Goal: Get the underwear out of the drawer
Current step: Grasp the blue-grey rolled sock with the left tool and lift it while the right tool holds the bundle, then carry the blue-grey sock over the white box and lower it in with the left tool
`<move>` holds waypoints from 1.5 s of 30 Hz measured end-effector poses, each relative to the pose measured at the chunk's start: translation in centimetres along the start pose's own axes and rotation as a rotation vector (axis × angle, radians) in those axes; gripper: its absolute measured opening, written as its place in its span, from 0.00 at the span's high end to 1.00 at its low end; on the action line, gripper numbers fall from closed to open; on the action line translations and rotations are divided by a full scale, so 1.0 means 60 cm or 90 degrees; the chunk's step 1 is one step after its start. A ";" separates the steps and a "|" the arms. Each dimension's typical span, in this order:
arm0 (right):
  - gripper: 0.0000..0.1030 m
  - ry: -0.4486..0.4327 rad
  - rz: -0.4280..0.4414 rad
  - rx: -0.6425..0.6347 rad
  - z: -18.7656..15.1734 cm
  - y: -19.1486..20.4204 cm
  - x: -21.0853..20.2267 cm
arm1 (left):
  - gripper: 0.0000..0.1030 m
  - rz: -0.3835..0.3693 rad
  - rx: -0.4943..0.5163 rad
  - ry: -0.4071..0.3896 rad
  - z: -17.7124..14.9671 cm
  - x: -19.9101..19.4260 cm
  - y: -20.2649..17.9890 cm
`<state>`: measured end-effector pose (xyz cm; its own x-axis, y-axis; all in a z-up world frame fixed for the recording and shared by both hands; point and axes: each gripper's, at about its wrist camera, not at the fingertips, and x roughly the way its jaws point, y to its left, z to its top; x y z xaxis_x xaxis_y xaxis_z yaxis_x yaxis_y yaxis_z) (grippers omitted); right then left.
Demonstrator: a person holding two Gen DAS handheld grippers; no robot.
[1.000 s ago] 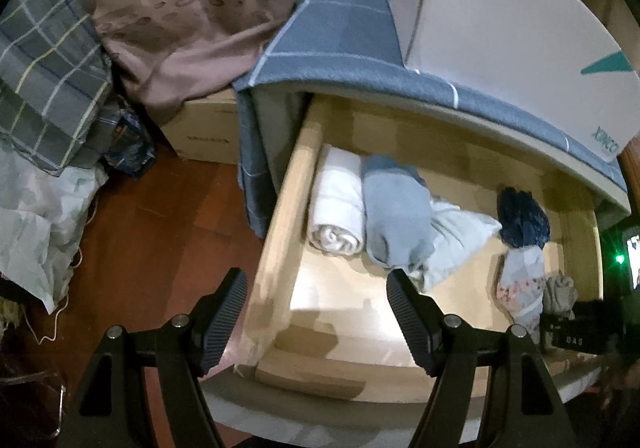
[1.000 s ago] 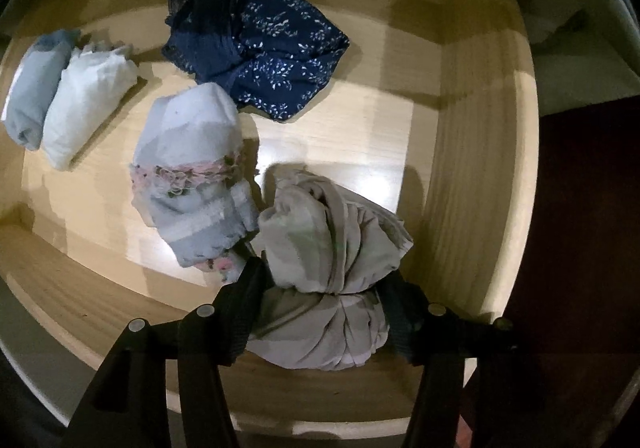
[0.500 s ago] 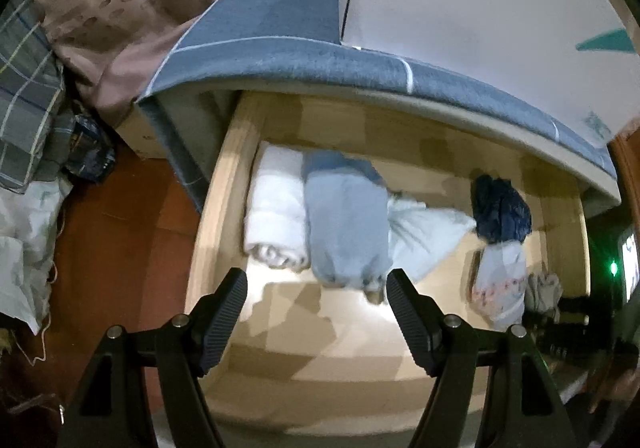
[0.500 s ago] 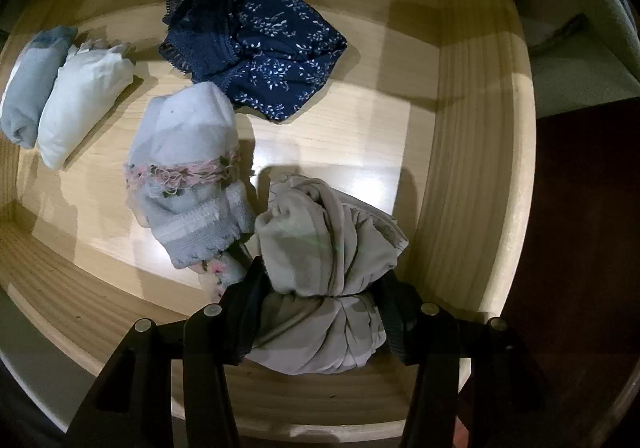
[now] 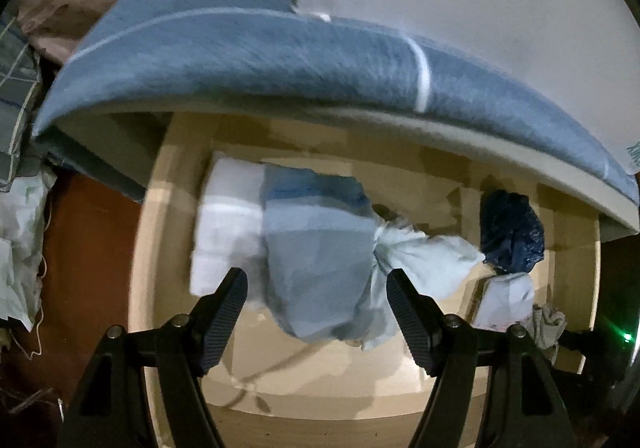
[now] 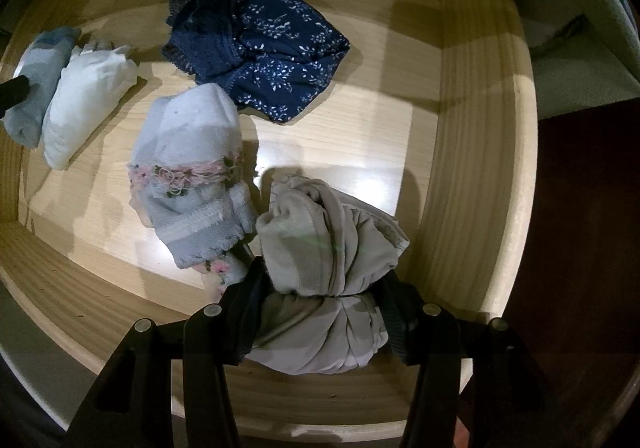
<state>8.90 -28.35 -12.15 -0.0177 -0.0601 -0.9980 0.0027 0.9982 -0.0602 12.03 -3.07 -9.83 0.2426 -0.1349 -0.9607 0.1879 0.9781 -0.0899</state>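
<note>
Right hand-held gripper (image 6: 320, 312) clenched on beige underwear (image 6: 324, 280) in drawer (image 6: 472, 176); left hand-held gripper (image 5: 316, 312) released, view blurred; underwear's lower half partly hidden at 6 o'clock.

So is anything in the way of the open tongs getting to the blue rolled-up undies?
Nothing visible is. The left tongs hang open right over the blue roll in the drawer. A white roll lies touching it on one side and a pale bundle on the other, so either could get pinched.
</note>
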 end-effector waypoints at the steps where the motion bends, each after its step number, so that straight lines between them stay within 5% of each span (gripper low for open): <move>1: 0.50 0.000 0.001 0.000 0.000 0.000 -0.001 | 0.28 0.007 0.006 0.004 0.001 0.004 -0.003; 6: 0.49 0.000 0.001 0.001 0.002 0.002 0.001 | 0.28 0.015 0.037 0.036 0.000 0.025 -0.018; 9: 0.49 -0.001 0.001 0.001 0.002 0.002 0.002 | 0.56 0.023 0.044 0.043 -0.002 0.028 -0.020; 14: 0.49 -0.001 0.003 0.002 0.003 0.004 0.004 | 0.63 -0.001 0.021 0.058 -0.002 0.032 -0.001; 31: 0.49 0.002 -0.003 -0.001 0.010 0.016 0.009 | 0.66 -0.011 0.045 0.130 -0.027 -0.035 0.019; 39: 0.49 0.002 -0.003 -0.001 0.011 0.017 0.010 | 0.66 -0.020 0.101 0.066 -0.066 -0.120 0.001; 45: 0.49 0.002 -0.003 0.001 0.011 0.017 0.010 | 0.66 -0.048 0.160 -0.059 -0.087 -0.189 -0.010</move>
<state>9.55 -27.34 -12.83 -0.0209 -0.0645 -0.9977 0.0034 0.9979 -0.0645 4.20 -1.31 -0.23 0.3026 -0.2303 -0.9249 0.4353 0.8966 -0.0809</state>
